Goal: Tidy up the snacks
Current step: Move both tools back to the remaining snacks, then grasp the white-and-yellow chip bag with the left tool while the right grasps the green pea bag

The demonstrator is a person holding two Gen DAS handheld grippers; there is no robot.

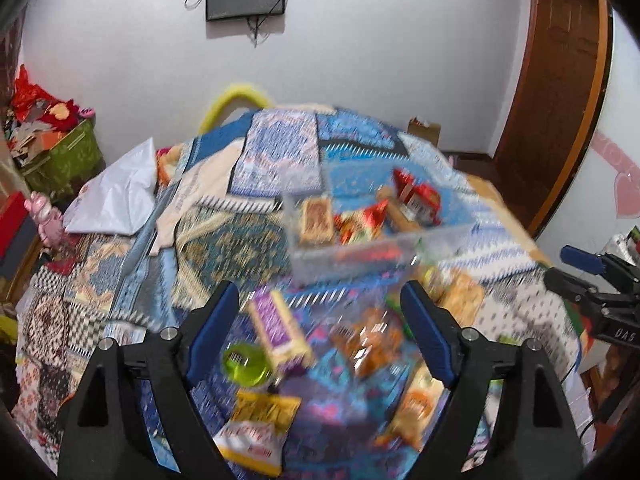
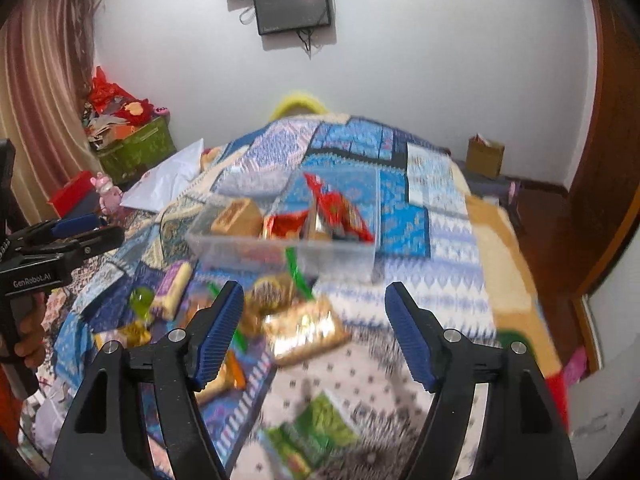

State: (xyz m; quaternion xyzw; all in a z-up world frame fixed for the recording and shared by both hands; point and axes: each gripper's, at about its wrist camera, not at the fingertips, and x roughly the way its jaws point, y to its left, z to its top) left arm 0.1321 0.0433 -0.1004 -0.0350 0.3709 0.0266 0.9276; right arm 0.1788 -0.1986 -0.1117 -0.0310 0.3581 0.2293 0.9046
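Note:
A clear plastic bin (image 1: 340, 258) (image 2: 224, 246) sits on the patterned bedspread and holds several snack packets, red and tan. Loose snacks lie in front of it. My left gripper (image 1: 320, 320) is open and empty above a purple-and-cream packet (image 1: 278, 330), a green jelly cup (image 1: 246, 364), an orange packet (image 1: 372, 342) and a yellow packet (image 1: 264, 404). My right gripper (image 2: 314, 320) is open and empty above a gold packet (image 2: 306, 330); a green packet (image 2: 312, 440) lies nearer. Both views are blurred.
The bed's patterned spread (image 1: 120, 280) fills both views. A white plastic bag (image 1: 116, 196) lies at its left. A green crate of clutter (image 2: 136, 148) stands by the wall, a cardboard box (image 2: 486, 156) at far right. A wooden door (image 1: 560, 92) is on the right.

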